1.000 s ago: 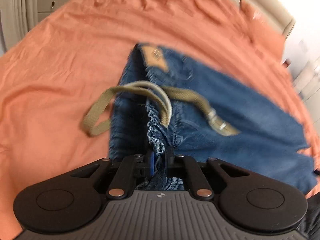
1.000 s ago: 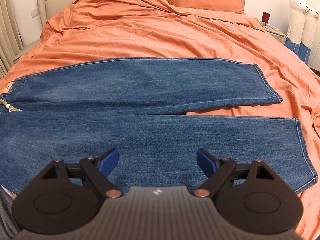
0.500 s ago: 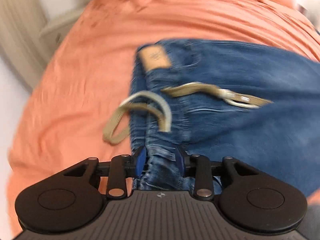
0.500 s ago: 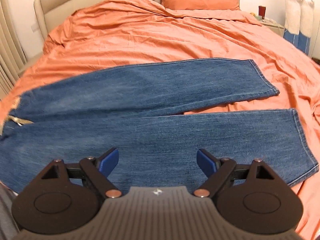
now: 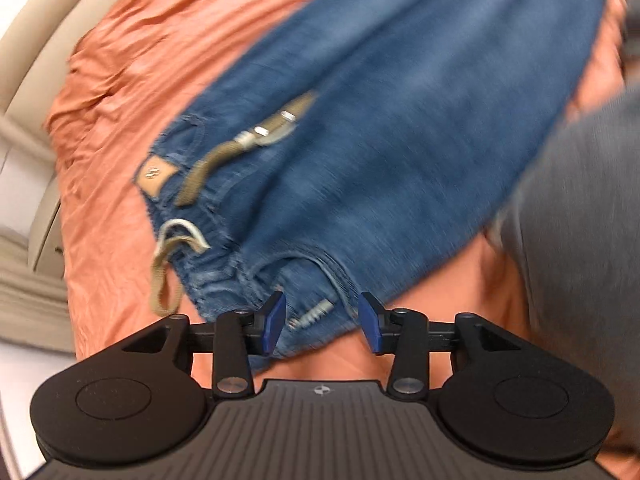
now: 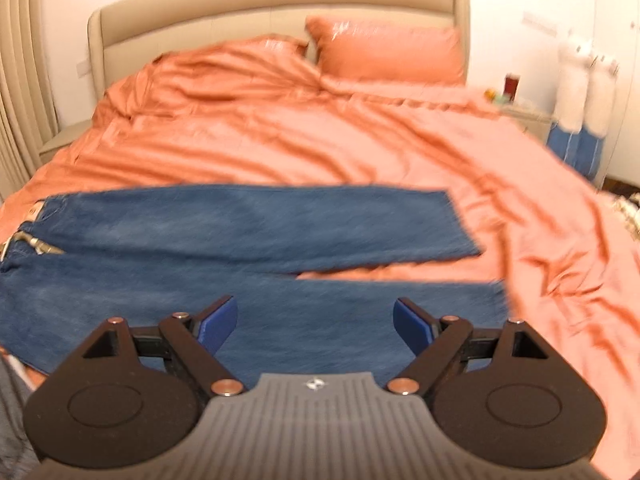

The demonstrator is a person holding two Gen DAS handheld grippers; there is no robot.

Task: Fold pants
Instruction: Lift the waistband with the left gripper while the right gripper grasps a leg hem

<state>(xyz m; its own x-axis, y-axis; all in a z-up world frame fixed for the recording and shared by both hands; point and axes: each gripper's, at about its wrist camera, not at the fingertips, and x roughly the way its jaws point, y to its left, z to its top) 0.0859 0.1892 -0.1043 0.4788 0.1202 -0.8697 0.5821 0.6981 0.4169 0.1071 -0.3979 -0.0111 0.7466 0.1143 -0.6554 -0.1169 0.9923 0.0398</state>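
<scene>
Blue jeans (image 6: pixel 248 232) lie flat across an orange bed, waist to the left, both legs stretched to the right. A tan belt (image 5: pixel 224 160) with a metal buckle runs through the waistband. My left gripper (image 5: pixel 322 322) hovers over the near corner of the waistband (image 5: pixel 316 292); its jaws are opening and the blue pads stand clear of the denim between them. My right gripper (image 6: pixel 316 326) is wide open above the near leg (image 6: pixel 360 300), holding nothing.
The orange duvet (image 6: pixel 320 140) covers the whole bed, with an orange pillow (image 6: pixel 388 52) against the beige headboard (image 6: pixel 280 12). A nightstand (image 6: pixel 524 114) and plush toys (image 6: pixel 580 92) stand at the right. A grey-clothed part of the person (image 5: pixel 580 208) fills the left wrist view's right side.
My left gripper let go of the waistband, its jaws spreading apart, and it rolled and swung sideways. My right gripper rose and drew back, so more of the bed shows.
</scene>
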